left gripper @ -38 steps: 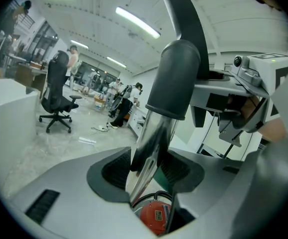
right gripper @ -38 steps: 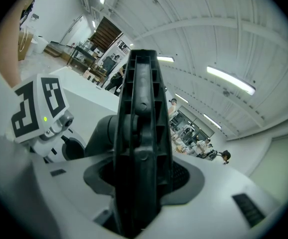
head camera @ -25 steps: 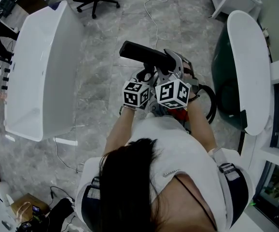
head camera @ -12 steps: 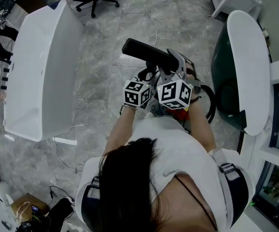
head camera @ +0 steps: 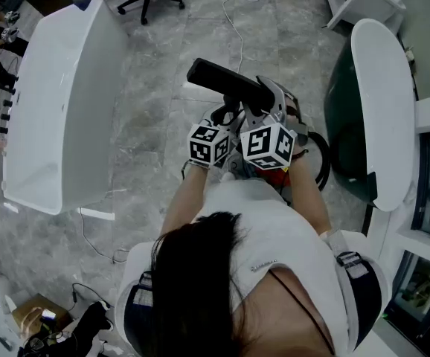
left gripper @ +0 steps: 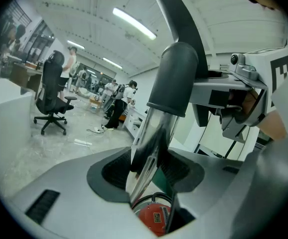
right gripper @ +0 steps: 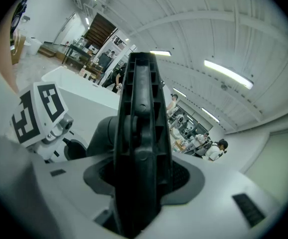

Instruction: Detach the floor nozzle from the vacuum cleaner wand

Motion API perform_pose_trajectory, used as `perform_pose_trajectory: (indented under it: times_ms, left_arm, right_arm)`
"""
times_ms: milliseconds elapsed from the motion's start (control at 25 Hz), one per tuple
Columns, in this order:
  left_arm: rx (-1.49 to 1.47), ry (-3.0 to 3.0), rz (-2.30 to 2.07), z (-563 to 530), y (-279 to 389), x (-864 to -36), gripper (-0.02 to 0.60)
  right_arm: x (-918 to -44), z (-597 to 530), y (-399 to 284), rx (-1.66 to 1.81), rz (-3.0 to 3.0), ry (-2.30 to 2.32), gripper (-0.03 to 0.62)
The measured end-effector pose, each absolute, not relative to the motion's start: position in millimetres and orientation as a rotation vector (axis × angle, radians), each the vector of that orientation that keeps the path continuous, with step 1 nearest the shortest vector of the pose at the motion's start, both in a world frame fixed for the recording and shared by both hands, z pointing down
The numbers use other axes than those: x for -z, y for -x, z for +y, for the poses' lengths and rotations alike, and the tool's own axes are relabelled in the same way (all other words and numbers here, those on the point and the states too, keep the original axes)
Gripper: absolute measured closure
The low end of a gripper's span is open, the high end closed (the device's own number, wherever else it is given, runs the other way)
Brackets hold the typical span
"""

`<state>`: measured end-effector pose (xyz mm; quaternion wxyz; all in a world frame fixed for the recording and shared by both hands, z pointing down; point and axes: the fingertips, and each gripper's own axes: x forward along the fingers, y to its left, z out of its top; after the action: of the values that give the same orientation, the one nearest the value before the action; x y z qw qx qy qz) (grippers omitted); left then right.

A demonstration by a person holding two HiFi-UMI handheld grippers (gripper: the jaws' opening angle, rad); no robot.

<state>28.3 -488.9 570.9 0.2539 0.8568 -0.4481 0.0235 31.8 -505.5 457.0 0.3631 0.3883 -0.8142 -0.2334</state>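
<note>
Wand (left gripper: 156, 128) sits between left tongs (left gripper: 146, 176), floor nozzle (right gripper: 136, 133) between right tongs (right gripper: 140, 183).

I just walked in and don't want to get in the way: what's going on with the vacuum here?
A standing person is working on a vacuum with a handheld gripper in each hand. The left gripper is clamped on the shiny metal wand, and the right gripper is clamped on the black floor nozzle. The nozzle looks not yet pulled off the wand.

- Bright, even light from ceiling strip lamps (left gripper: 134, 24); only faint shadows on the marble floor (head camera: 155, 125).
- Both gripper views bend hard and darken at the edges.
- Glare streaks the chrome wand (left gripper: 150, 138); near parts blur.
</note>
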Motion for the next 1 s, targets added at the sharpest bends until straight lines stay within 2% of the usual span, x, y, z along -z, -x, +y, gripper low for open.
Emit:
perform_pose_trajectory:
  times_ms: [720,880,1000]
  left_arm:
    - [-0.014,-2.317,-1.199,-486,-19,-573,0.396]
    - [0.023,-2.266,-1.220,-488,0,-579,0.392]
    - [0.009,-2.270,-1.209,-484,-1,-581,0.393]
  right_arm:
    - [-453,-501,-22,0.613,-2.099,-1.015,0.376]
    - [-381,-520,-33,0.508,-2.298,-1.233,0.378]
    - [-337,-529,-39,0.553,-2.332,-1.305,0.378]
